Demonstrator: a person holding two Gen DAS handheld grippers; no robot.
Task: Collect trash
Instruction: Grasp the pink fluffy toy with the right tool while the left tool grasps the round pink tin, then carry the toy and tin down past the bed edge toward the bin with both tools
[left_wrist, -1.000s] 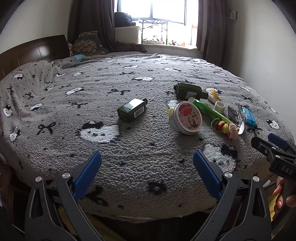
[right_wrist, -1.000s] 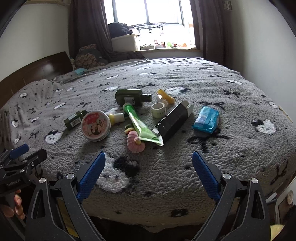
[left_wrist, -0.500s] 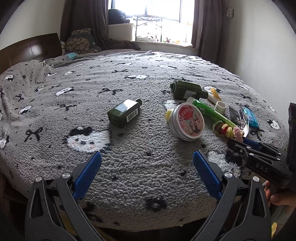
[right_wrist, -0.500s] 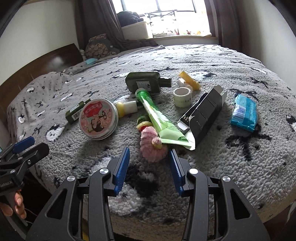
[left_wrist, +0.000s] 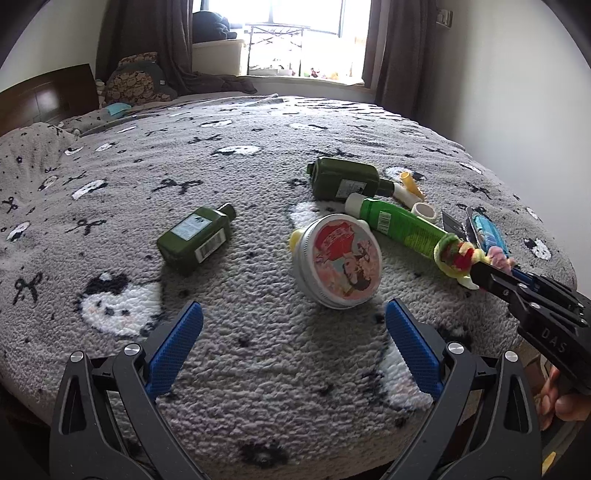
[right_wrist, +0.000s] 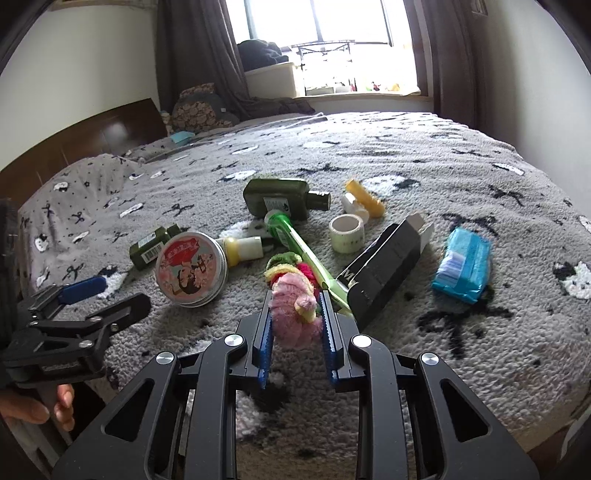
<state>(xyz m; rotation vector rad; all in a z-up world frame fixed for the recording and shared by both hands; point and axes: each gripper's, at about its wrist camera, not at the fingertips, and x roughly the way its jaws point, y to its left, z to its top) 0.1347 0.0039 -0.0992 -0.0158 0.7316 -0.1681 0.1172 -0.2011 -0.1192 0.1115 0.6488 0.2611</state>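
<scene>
**Fluffy hair ties pinched at the near edge of the bed**

Right gripper (right_wrist: 295, 321) angled down over the grey fleece bedspread (right_wrist: 424, 177), blue fingers (right_wrist: 265, 343) drawn in on the pink fluffy scrunchie (right_wrist: 293, 314), both pads touching its sides. Clustered with the green, yellow and red hair ties (right_wrist: 291, 264), so likely taken first as the nearest soft piece, at the front of the heap and against the green plastic tube (right_wrist: 295, 240). Left gripper (left_wrist: 293, 336) held low with fingers spread wide, nothing between them, aimed at the round metal tin with the pink printed lid (left_wrist: 338, 260), probably readied for the next pick. Small dark green bottle (left_wrist: 195, 240) apart to the left; black carton (right_wrist: 384, 273) and blue tissue pack (right_wrist: 463, 264) to the right.

Against a second ago: right fingers then fully spread and well short of the pile, since brought forward and just closing round the scrunchie. Left gripper also nearer the tin. Trash itself unmoved on the bed.
</scene>
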